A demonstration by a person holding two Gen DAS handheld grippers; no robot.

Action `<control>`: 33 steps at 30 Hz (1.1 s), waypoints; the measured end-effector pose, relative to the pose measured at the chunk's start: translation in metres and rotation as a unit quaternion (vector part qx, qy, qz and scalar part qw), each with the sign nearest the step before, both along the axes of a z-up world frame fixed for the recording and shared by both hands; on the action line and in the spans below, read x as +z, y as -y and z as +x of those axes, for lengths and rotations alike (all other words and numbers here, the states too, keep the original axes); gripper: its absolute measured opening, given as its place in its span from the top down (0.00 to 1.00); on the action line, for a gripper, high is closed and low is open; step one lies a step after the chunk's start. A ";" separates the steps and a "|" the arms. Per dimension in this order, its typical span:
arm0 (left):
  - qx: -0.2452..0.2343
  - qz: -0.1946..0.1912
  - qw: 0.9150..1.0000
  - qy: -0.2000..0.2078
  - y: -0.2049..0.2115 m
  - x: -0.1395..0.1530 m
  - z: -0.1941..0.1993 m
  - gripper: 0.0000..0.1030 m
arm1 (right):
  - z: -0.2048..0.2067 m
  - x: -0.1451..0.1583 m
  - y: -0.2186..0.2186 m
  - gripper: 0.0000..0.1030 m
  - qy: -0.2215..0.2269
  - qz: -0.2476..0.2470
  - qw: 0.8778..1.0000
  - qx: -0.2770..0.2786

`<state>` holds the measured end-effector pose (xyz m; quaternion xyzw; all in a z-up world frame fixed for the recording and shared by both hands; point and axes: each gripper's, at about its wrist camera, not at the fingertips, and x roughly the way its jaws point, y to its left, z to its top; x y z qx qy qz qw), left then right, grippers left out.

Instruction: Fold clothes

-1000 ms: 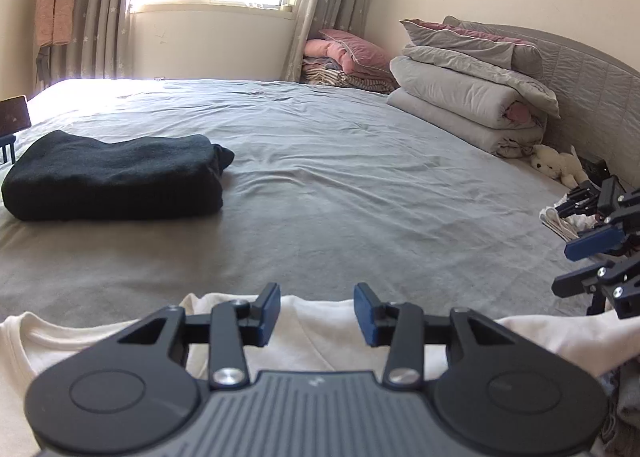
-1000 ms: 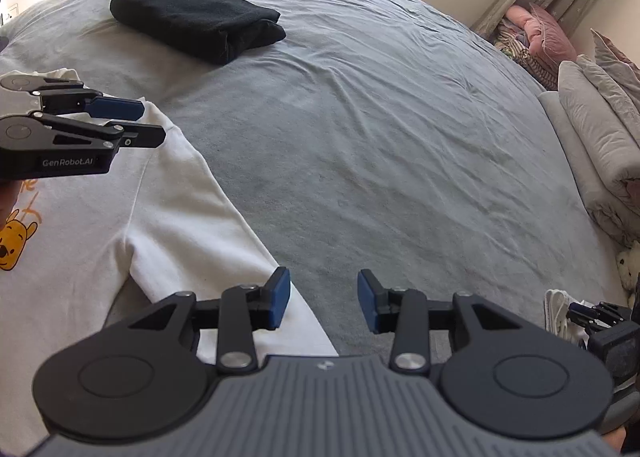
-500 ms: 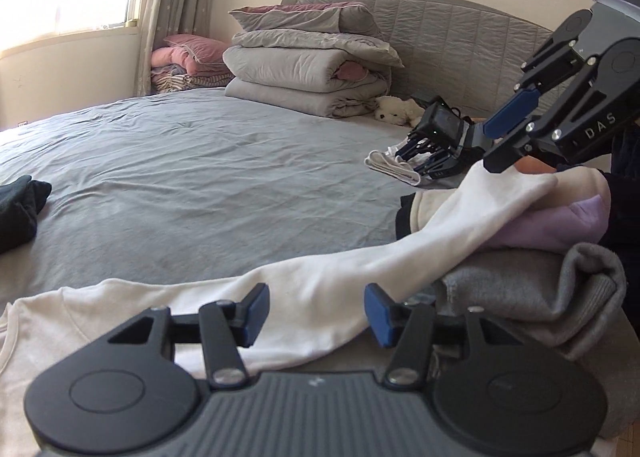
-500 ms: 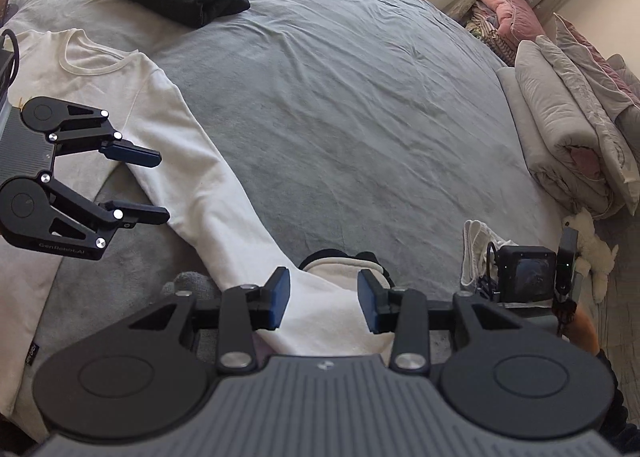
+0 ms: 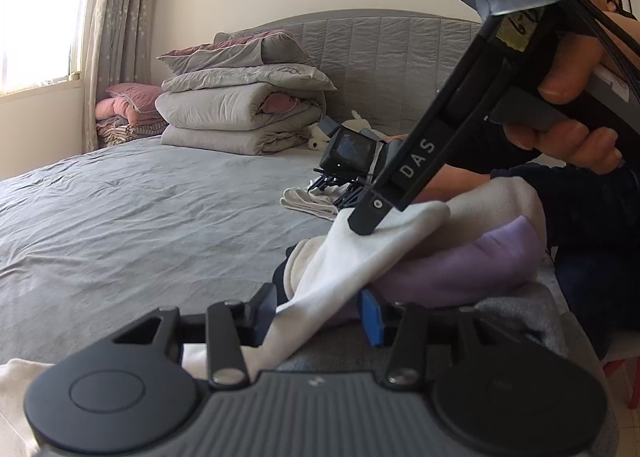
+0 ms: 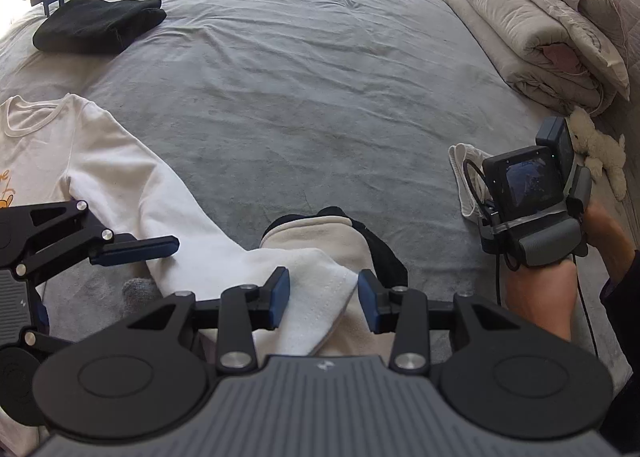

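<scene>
we keep both the left gripper (image 5: 318,315) and the right gripper (image 6: 323,295) wide, straddling but not pinching the white shirt's sleeve (image 6: 192,233), which drapes from the bed (image 6: 304,69) across an unfolded clothes pile (image 5: 460,269).

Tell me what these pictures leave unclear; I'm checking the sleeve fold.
- White shirt: body cut off by the right wrist view's left edge.
- Sleeve cuff: end hidden under the right gripper.
- Purple garment: shape buried under the sleeve, left wrist view.
</scene>
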<state>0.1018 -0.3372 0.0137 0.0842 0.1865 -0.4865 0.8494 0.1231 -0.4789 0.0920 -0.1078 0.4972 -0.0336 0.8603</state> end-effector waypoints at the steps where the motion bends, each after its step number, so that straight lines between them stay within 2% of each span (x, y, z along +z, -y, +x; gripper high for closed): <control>1: -0.001 -0.001 1.000 0.000 0.002 0.000 -0.001 0.65 | 0.000 -0.001 0.002 0.60 -0.001 0.003 1.000 -0.003; 8: 0.001 0.003 1.000 0.008 0.007 0.004 -0.009 0.89 | -0.002 -0.006 0.012 0.59 -0.001 0.030 1.000 -0.004; 9: 0.003 0.004 1.000 0.009 0.008 0.005 -0.011 0.91 | -0.002 -0.006 0.012 0.62 0.002 0.032 0.999 -0.003; 10: 0.004 0.005 1.000 0.011 0.008 0.005 -0.012 0.92 | -0.004 -0.006 0.012 0.69 0.008 0.031 0.999 0.000; 11: 0.006 0.002 1.000 0.014 0.008 0.007 -0.013 0.93 | -0.005 -0.005 0.010 0.90 0.014 0.031 0.999 0.007; 17: 0.016 -0.046 0.999 0.024 0.001 0.035 -0.017 0.94 | -0.025 0.025 -0.003 0.93 0.092 -0.017 0.995 0.046; 21: -0.005 -0.056 0.998 0.002 0.004 0.040 -0.024 0.93 | -0.033 0.038 -0.001 0.93 0.106 -0.039 0.992 0.058; 26: -0.029 -0.017 0.999 -0.033 0.025 0.017 -0.031 0.90 | -0.028 0.009 0.008 0.92 0.066 -0.053 0.995 0.044; 28: -0.025 -0.019 0.999 -0.032 0.026 0.014 -0.033 0.87 | -0.029 -0.003 0.009 0.91 0.058 -0.067 0.995 0.037; 29: -0.024 -0.025 0.999 -0.035 0.024 0.015 -0.032 0.83 | -0.030 -0.006 0.009 0.89 0.059 -0.072 0.995 0.034; 30: -0.026 -0.034 0.998 -0.042 0.020 0.018 -0.031 0.75 | -0.032 -0.006 0.010 0.82 0.065 -0.073 0.995 0.033; 33: -0.034 -0.055 0.996 -0.056 0.004 0.026 -0.025 0.61 | -0.035 0.003 0.010 0.77 0.084 -0.071 0.993 0.029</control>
